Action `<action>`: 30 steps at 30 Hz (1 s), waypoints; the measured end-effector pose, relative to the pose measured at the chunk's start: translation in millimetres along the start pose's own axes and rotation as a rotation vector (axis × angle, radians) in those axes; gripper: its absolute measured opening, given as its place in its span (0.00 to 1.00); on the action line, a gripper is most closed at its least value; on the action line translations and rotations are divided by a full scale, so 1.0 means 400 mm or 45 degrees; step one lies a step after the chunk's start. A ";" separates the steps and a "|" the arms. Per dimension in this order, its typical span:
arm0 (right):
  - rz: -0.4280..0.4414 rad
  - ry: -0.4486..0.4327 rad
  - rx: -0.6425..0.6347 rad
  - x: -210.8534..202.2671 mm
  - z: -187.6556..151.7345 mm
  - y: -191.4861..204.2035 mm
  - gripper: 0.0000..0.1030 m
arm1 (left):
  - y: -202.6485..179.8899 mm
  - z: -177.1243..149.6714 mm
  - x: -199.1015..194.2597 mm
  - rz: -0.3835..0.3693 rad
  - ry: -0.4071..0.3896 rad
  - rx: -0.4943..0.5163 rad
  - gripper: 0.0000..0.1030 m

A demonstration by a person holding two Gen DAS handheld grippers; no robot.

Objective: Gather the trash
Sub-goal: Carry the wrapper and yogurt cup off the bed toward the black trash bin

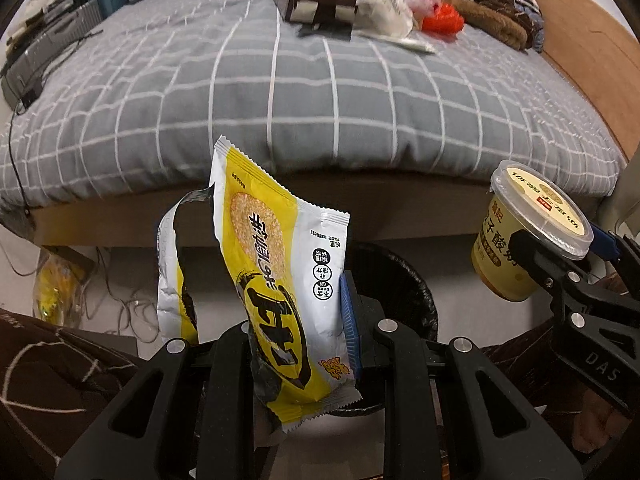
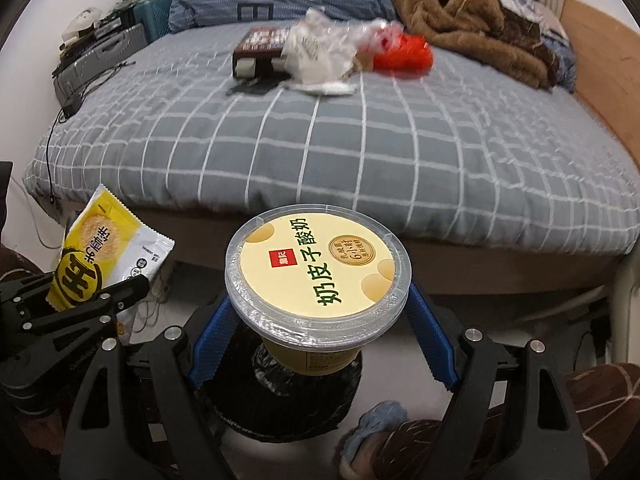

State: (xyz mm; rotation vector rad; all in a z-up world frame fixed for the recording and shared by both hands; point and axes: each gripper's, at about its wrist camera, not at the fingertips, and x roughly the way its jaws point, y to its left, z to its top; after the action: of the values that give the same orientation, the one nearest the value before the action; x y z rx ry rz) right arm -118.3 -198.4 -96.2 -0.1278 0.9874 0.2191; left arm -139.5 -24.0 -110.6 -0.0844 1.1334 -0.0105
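Observation:
A torn yellow and white snack wrapper [image 1: 272,280] hangs upright, and my left gripper [image 1: 304,320] is shut on its lower part; one blue pad [image 1: 348,320] shows at its right edge. The right wrist view shows the same wrapper [image 2: 108,248] at the left. A lidded cream yogurt cup [image 2: 318,268] sits between blue pads [image 2: 212,336], my right gripper [image 2: 320,304] shut on it just under the rim. The cup [image 1: 516,240] appears at the right of the left wrist view. Below both grippers stands a round bin with a black liner [image 2: 280,392], [image 1: 404,276].
A bed with a grey checked cover [image 2: 320,140] fills the background. A brown box [image 2: 260,52], a white plastic bag [image 2: 320,56], a red-orange item [image 2: 404,56] and brown fleece [image 2: 472,20] lie on it. Cables and a yellow bag [image 1: 56,284] are on the floor.

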 end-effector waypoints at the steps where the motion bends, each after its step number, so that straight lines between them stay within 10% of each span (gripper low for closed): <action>1: 0.007 0.016 0.004 0.012 -0.005 0.000 0.76 | 0.002 -0.002 0.007 0.003 0.008 0.000 0.20; 30: 0.032 0.398 -0.023 0.272 -0.045 0.090 0.76 | 0.096 -0.011 0.154 0.084 0.179 -0.079 0.20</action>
State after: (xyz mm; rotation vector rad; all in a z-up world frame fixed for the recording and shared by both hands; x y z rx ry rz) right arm -83.7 -153.7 -197.4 -0.1699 1.2988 0.2353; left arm -118.6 10.9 -170.8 -0.1025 1.2769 0.0784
